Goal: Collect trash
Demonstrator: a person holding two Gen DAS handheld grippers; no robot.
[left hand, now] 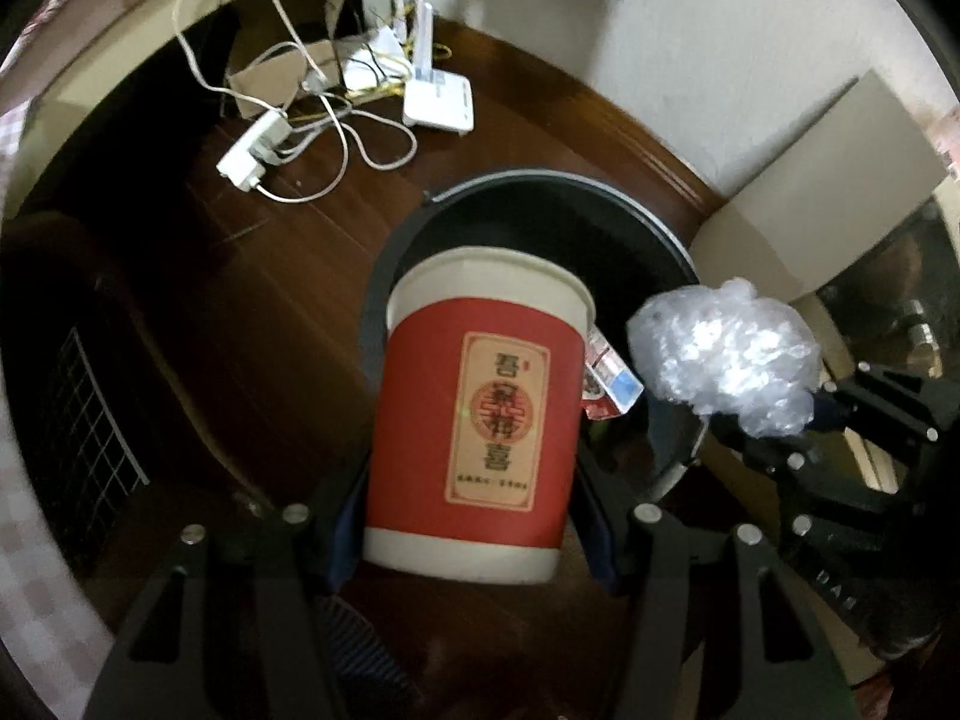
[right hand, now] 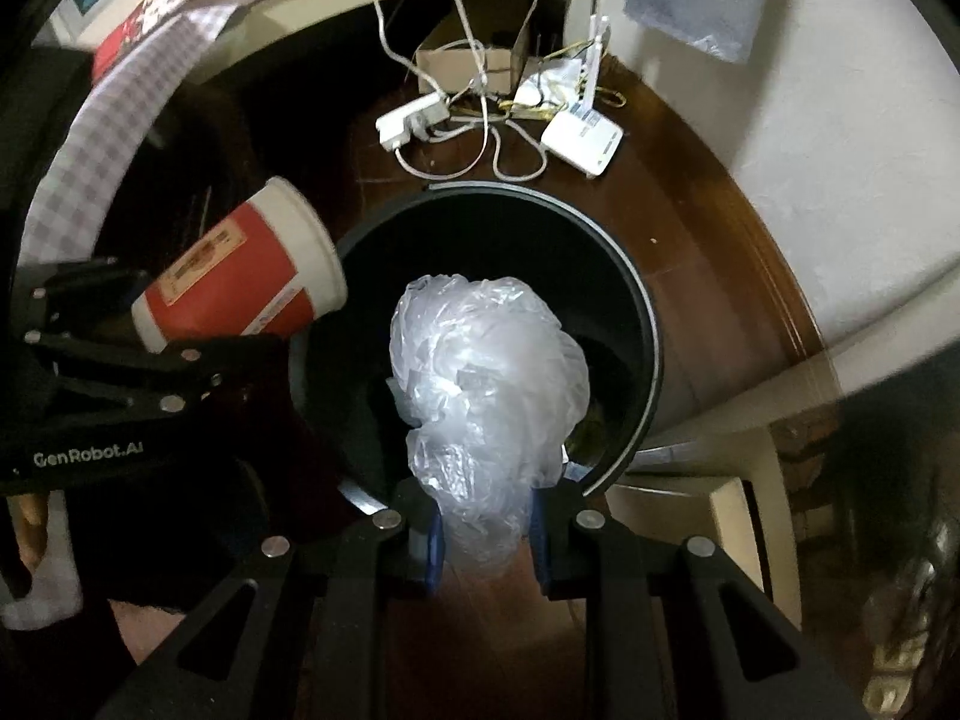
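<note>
My left gripper point(left hand: 471, 516) is shut on a red and white paper cup point(left hand: 480, 414) and holds it tilted over the near rim of a round black trash bin point(left hand: 600, 198). The cup also shows in the right wrist view point(right hand: 240, 282), at the bin's left edge. My right gripper point(right hand: 486, 534) is shut on a crumpled clear plastic bag point(right hand: 486, 372), held above the bin's opening point(right hand: 651, 348). The bag also shows in the left wrist view point(left hand: 726, 360), right of the cup. A small red, white and blue carton point(left hand: 609, 384) lies inside the bin.
The bin stands on a dark wooden floor. Behind it lie a white power strip point(left hand: 252, 150), tangled white cables point(right hand: 480, 120), a white router point(left hand: 438, 102) and a cardboard box point(right hand: 468, 60). A white wall is at the right, and a checked cloth point(right hand: 90, 180) at the left.
</note>
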